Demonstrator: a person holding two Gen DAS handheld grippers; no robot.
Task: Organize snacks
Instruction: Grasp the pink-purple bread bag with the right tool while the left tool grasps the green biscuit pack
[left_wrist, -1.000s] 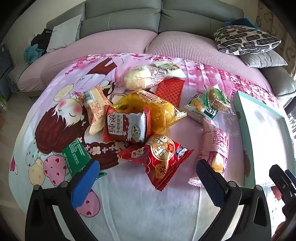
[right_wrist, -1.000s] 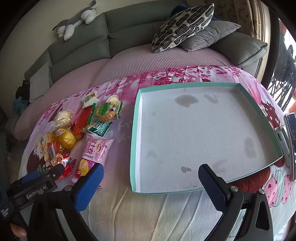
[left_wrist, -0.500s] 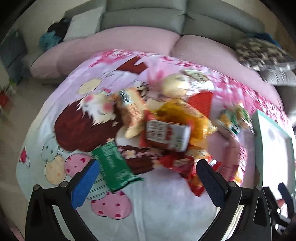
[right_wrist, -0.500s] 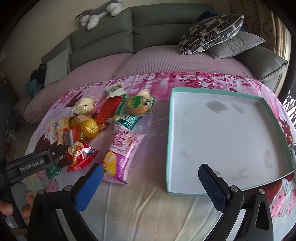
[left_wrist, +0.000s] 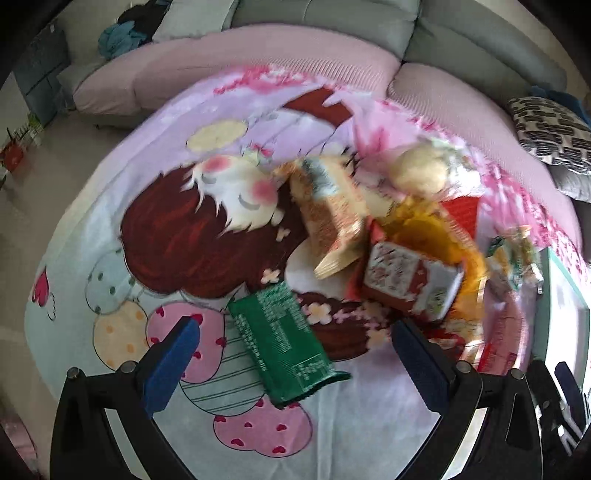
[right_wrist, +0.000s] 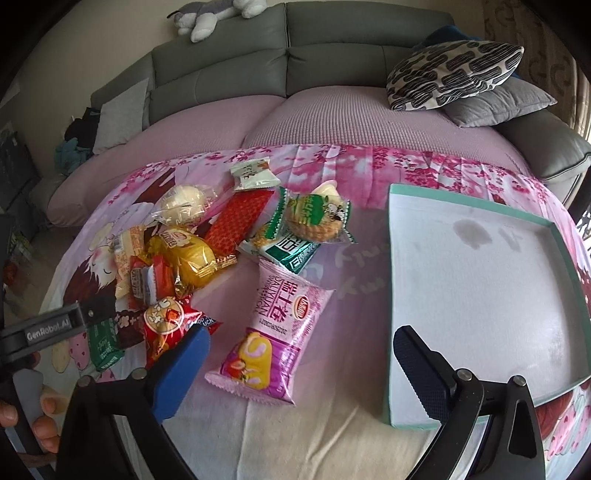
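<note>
Snack packets lie in a heap on a cartoon-print blanket (left_wrist: 155, 236). My left gripper (left_wrist: 295, 354) is open above a green packet (left_wrist: 280, 339), which lies between its blue pads without touching them. In the right wrist view the left gripper's black body (right_wrist: 55, 325) shows at the left edge. My right gripper (right_wrist: 301, 345) is wide and its jaws are closing; the lower end of a pink packet (right_wrist: 280, 317) lies between them, untouched. A red packet (right_wrist: 166, 325) and a yellow one (right_wrist: 192, 258) lie to the left. An empty teal-rimmed tray (right_wrist: 480, 295) sits on the right.
Further back lie a green cookie packet (right_wrist: 314, 218), a flat red packet (right_wrist: 240, 218), a wrapped bun (right_wrist: 181, 199) and a small white packet (right_wrist: 253, 173). A grey sofa (right_wrist: 332, 44) with cushions (right_wrist: 454, 74) stands behind. A hand (right_wrist: 22, 417) holds the left gripper.
Both grippers have swung left. The left one went from the red packet to the green one. The right one went from the tray to the pink packet.
</note>
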